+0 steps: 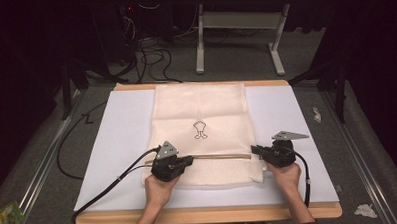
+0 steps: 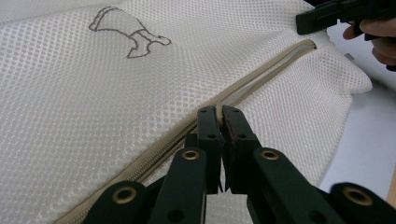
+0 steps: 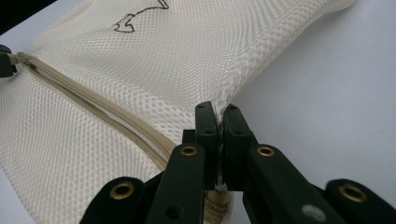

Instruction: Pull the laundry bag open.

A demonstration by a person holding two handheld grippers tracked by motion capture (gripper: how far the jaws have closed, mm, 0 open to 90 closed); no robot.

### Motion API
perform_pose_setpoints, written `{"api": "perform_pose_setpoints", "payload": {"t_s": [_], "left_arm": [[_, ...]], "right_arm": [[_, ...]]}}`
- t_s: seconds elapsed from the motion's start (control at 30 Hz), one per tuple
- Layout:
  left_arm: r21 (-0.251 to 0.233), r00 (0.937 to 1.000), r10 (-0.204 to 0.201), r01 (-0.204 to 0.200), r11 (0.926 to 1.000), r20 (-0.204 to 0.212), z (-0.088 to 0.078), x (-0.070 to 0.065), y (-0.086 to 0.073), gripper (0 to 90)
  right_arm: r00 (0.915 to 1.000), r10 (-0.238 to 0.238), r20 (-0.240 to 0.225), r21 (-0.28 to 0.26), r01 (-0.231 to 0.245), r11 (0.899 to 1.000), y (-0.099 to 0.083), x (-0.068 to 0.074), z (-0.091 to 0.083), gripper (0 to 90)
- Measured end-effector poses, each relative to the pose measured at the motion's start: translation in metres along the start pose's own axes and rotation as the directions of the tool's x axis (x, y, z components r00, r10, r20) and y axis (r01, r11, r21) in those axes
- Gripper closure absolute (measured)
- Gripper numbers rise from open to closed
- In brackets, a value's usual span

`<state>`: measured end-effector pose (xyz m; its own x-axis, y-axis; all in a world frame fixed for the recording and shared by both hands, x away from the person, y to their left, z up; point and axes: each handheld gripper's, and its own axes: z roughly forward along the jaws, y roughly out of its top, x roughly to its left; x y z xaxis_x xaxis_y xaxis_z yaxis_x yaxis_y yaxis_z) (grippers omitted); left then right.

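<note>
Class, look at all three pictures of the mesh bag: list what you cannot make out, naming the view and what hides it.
- Zipper pull: in the left gripper view, the shut left gripper covers that spot on the zipper.
- Mesh bag contents: the weave hides them in the high view.
- Bag edge in the right gripper: the shut jaws hide the pinched part.
- Embroidered motif: too small in the high view.

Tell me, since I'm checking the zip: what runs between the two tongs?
The beige zipper of the mesh bag, seen in the high view.
</note>
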<state>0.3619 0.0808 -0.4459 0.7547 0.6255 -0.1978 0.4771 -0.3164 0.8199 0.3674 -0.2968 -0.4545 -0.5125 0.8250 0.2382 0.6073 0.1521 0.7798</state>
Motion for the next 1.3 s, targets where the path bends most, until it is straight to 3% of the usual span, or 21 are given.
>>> {"api": "perform_pose_setpoints", "payload": {"t_s": [1.3], "left_arm": [[-0.022,0.9983,-0.038,0.037,0.9991,-0.044,-0.021,0.017,-0.011,87.0]], "right_arm": [[0.9999,0.009,0.009,0.000,-0.009,1.000,0.000,-0.002,-0.001,88.5]]}}
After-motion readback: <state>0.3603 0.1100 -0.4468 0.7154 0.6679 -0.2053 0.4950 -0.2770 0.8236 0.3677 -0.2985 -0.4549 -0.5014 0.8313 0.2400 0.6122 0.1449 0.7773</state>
